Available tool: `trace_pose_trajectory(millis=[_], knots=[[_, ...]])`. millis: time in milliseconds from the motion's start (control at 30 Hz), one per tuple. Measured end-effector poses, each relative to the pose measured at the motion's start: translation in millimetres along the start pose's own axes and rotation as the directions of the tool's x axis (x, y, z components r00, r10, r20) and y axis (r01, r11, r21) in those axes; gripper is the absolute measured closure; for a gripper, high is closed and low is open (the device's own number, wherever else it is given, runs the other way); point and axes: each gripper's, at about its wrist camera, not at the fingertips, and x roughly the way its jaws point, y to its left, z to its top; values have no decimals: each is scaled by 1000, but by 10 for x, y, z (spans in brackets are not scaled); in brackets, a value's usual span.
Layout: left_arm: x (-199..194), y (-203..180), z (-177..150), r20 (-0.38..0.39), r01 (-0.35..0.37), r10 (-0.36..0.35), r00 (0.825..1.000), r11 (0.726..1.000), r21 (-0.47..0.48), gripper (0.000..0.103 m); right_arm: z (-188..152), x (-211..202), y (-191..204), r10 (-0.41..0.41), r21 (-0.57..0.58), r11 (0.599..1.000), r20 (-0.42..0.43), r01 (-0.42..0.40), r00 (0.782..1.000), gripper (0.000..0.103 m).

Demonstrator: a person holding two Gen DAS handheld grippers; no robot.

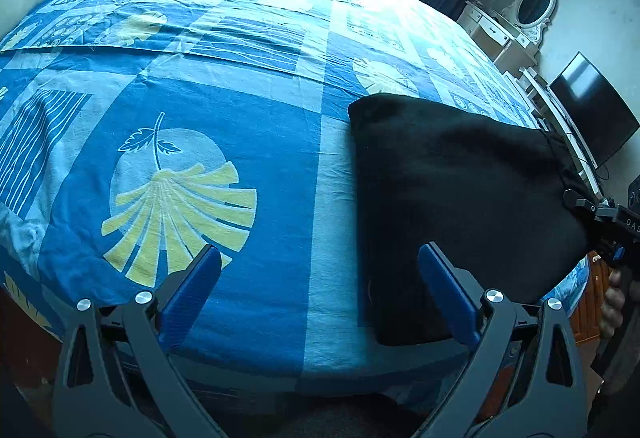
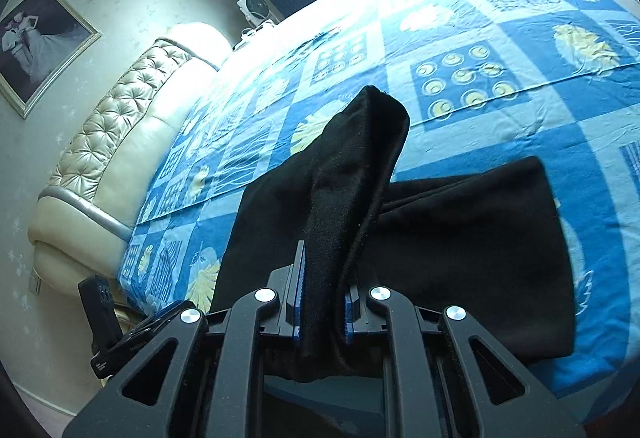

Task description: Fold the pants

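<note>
The black pants lie folded on the blue patterned bed sheet, at the right of the left wrist view. My left gripper is open and empty, just left of the pants' near edge. Its right finger is beside the cloth. My right gripper is shut on a bunched fold of the pants, which stands up between its jaws. The rest of the pants lies flat on the sheet. The right gripper also shows at the right edge of the left wrist view.
A padded cream headboard runs along the bed's far side. A white dresser with an oval mirror and a dark screen stand beyond the bed's right edge. The bed's near edge is just below my left gripper.
</note>
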Motion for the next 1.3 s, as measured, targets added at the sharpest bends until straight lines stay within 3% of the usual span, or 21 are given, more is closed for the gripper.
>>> trace_pose_trajectory(millis=[167,400,733,1300], knots=[[45,-234,-12,-6,9,-8,1000,998,56,4,-11,-137,-371,-67,29,997,4,67,998,89],[170,-570,-71,-32,15,-11,999,992,129,4,-126,-28,-822,-102,106,989,-21,103,995,90],[285,-700,-135,-51,5,4,999,986,165,4,-264,159,-1189,-11,211,977,-34,18,999,89],[344,-664,-162,-66,3,7,998,989,149,4,-317,144,-1310,52,277,960,-11,-47,999,88]])
